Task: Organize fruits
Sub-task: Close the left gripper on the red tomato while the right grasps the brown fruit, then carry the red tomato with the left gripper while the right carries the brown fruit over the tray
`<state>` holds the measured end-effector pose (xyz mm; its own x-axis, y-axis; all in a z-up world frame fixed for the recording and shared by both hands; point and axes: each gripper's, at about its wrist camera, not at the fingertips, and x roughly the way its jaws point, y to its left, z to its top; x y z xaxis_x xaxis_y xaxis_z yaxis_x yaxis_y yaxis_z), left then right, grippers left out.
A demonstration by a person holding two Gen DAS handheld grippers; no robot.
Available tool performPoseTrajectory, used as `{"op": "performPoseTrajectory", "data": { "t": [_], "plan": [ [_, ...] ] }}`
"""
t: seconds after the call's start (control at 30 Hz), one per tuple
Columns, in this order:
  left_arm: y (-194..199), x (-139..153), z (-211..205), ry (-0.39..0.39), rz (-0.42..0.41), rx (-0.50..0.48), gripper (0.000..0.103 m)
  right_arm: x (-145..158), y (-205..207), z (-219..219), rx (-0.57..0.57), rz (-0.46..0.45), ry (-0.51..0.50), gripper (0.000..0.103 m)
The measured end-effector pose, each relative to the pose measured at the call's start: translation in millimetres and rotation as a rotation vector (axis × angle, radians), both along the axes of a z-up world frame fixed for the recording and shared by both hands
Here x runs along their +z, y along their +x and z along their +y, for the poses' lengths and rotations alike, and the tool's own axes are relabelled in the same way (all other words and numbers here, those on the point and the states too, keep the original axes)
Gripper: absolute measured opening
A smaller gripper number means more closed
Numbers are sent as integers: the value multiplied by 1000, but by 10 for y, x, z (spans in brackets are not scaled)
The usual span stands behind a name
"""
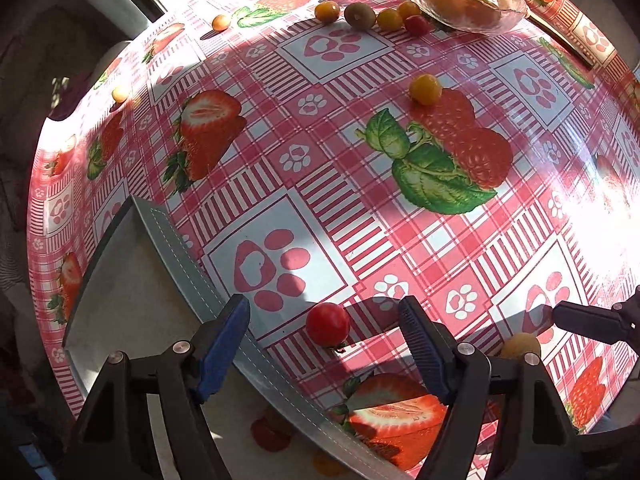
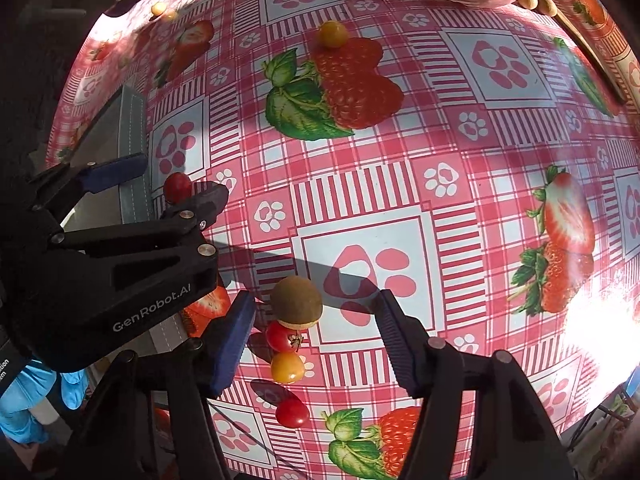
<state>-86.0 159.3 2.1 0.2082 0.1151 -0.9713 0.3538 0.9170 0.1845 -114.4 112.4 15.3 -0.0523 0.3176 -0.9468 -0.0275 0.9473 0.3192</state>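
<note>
Right between our left gripper's (image 1: 324,344) blue pads sits a red cherry tomato (image 1: 328,324), resting on the tablecloth (image 1: 360,216); the jaws are spread wide and touch nothing. Just to its left runs the stitched rim of a grey box (image 1: 176,248), and through its wall we make out blurred red and orange shapes. Over on the right wrist view, our right gripper (image 2: 316,332) hangs released too, with a brown kiwi (image 2: 296,302) between the pads, nearer the left one, though we cannot tell whether it touches. Below the kiwi a second red tomato (image 2: 282,336) and a yellow tomato (image 2: 287,367) sit touching each other, and a third red one (image 2: 293,413) lies a little nearer us. Far across the table we see a glass bowl (image 1: 472,20) holding orange fruit, with a row of small fruits (image 1: 376,18) just beside it. One lone yellow tomato (image 1: 425,89) rests mid-table by the printed raspberry.
</note>
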Motion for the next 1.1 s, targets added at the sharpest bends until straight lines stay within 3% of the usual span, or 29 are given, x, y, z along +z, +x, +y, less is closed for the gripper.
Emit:
{"op": "performPoseTrajectory", "data": {
  "t": [0.03, 0.13, 0.2, 0.37, 0.63, 1.1],
  "plan": [
    [2, -3, -1, -9, 7, 3, 77, 3, 6, 42, 6, -7, -1, 65],
    [7, -3, 23, -58, 33, 36, 67, 9, 29, 136, 32, -15, -15, 50],
    [17, -5, 55, -100, 51, 52, 52, 5, 33, 185, 54, -14, -38, 28],
    [-41, 1, 45, -171, 66, 76, 23, 39, 12, 80, 30, -12, -27, 29],
    [-197, 63, 278, -309, 81, 190, 21, 73, -35, -228, -41, 3, -4, 29],
    [-356, 499, 427, -369, 25, 203, 21, 362, -89, -521, -55, -21, 19, 29]
  ]
}}
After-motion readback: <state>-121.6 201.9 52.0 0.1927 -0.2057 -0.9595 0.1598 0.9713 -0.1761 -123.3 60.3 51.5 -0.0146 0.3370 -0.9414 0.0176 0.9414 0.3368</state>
